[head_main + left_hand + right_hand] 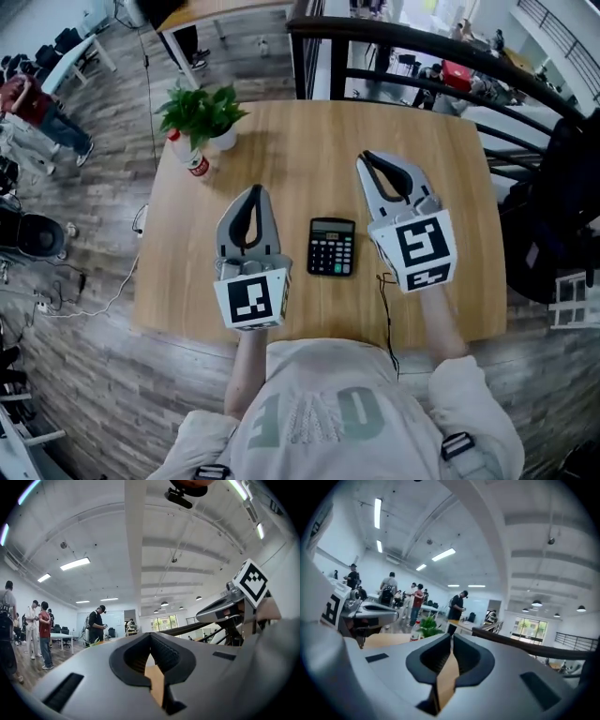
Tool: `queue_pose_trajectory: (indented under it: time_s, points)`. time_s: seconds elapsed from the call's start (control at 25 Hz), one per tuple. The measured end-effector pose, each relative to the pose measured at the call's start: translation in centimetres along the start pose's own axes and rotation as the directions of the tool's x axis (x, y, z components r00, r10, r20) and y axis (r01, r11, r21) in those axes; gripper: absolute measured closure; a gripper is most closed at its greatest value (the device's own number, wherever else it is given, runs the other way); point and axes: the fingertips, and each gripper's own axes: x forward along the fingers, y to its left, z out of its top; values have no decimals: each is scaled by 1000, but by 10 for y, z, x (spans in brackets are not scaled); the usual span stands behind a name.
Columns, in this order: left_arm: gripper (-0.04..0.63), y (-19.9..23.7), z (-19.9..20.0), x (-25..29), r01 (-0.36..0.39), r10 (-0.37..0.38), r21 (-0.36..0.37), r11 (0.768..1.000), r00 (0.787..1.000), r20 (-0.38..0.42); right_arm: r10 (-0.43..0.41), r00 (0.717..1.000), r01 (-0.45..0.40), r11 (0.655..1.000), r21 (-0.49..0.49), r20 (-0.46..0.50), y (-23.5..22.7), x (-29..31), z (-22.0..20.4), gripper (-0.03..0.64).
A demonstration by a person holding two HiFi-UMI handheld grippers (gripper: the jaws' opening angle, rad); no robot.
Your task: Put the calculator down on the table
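Setting: wooden table point(309, 141) beside a dark railing, with an open office hall beyond.
Left gripper point(255, 190): my jaws are closed tip to tip, with nothing between them.
Right gripper point(365, 157): my jaws are likewise closed and empty.
Calculator point(332, 247): lies flat on the table between my grippers, touching neither.
Far corner: potted plant point(204, 112), with a bottle point(190, 157) just beside it.

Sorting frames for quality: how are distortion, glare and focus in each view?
Head view: even light, calculator crisp, table edges bowed. Left gripper view: fisheye, black corners, ceiling lights bright. Right gripper view: same fisheye, close foreground soft.
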Motion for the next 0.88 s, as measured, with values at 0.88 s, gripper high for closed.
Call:
queue_pose_trajectory:
  time_s: [0.88]
  points:
    - [586, -26, 11, -27, 19, -16, -84, 996, 999, 30, -245, 966, 232, 964, 131, 85, 40, -65, -23, 595]
